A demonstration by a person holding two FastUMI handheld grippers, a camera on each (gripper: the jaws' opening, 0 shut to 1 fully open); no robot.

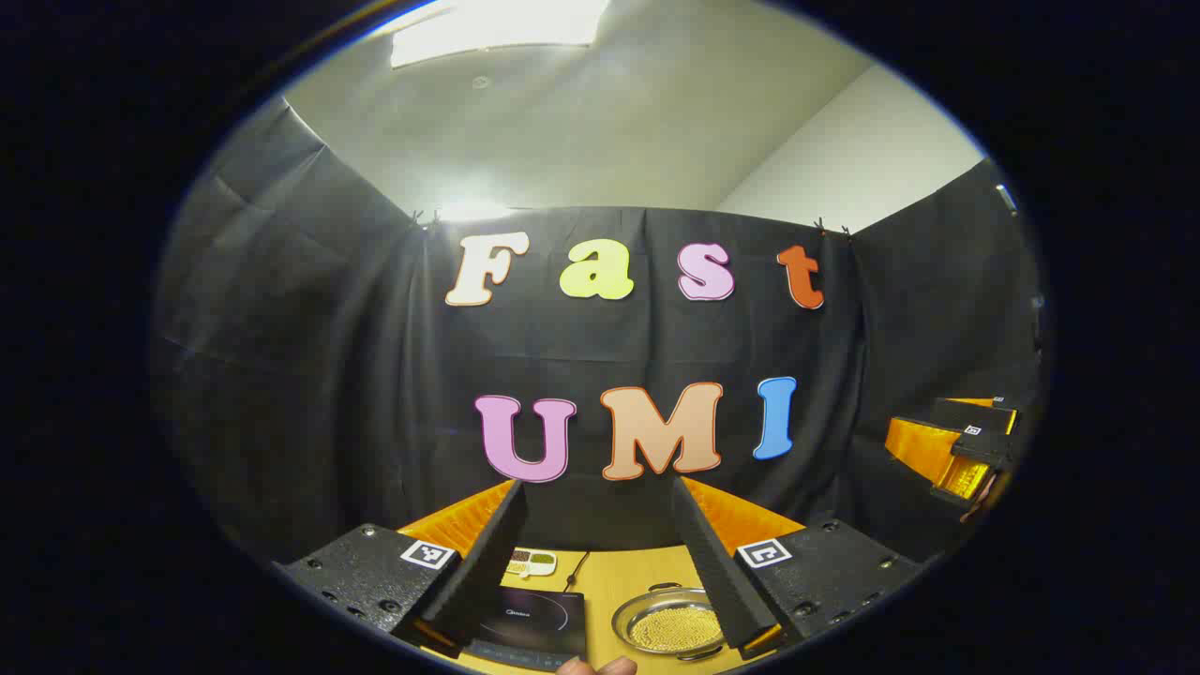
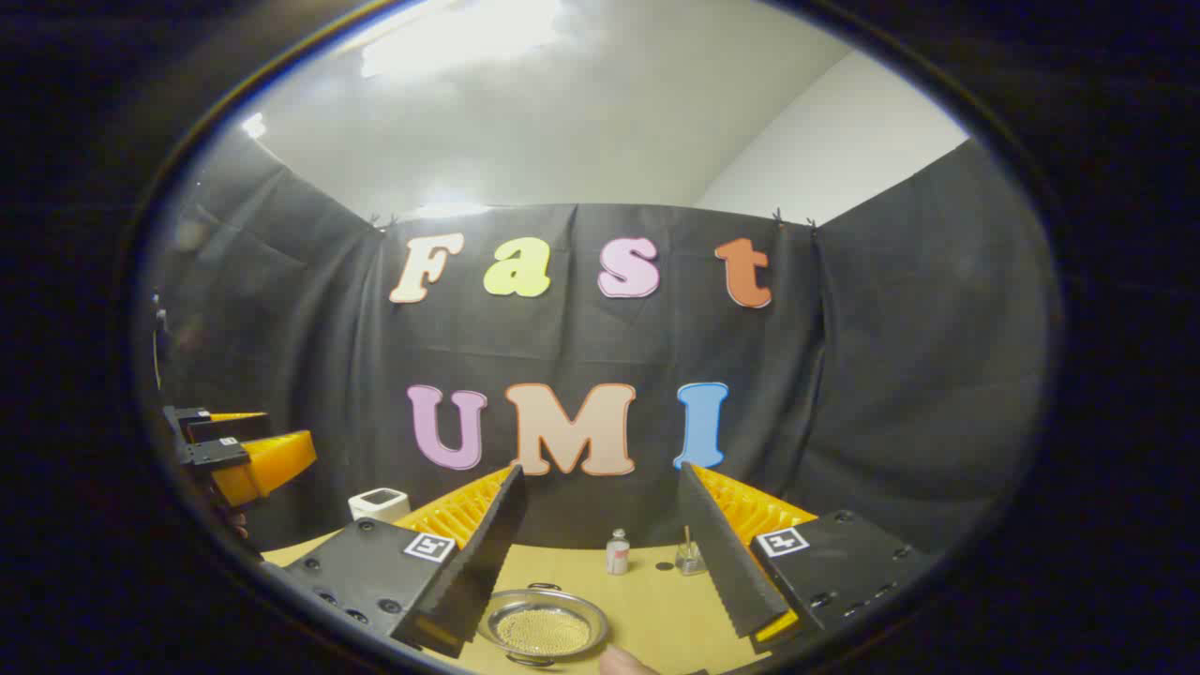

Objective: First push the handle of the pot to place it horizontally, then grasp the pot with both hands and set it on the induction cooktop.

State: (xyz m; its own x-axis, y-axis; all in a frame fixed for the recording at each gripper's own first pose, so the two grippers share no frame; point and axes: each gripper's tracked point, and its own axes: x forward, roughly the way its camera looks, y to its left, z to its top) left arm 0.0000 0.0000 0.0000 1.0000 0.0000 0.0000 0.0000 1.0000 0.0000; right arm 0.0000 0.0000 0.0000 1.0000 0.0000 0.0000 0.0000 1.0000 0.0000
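A shallow silver pot [image 1: 670, 625] with yellowish beads inside sits on the wooden table, low in the left gripper view, just right of the black induction cooktop [image 1: 530, 623]. My left gripper [image 1: 596, 483] is open, held high above both, nothing between its fingers. In the right gripper view the pot [image 2: 544, 626] lies low between the fingers, with small loop handles at its near and far rims. My right gripper [image 2: 600, 469] is open too and holds nothing. Each gripper appears far off in the other's view: right gripper [image 1: 942, 445], left gripper [image 2: 239, 455].
A small sectioned dish [image 1: 532, 562] lies behind the cooktop. A small bottle [image 2: 617, 551] and a little glass jar [image 2: 691, 560] stand at the back of the table [image 2: 656, 609]. A white device [image 2: 380, 503] sits back left. A fingertip [image 2: 623, 662] shows at the bottom edge.
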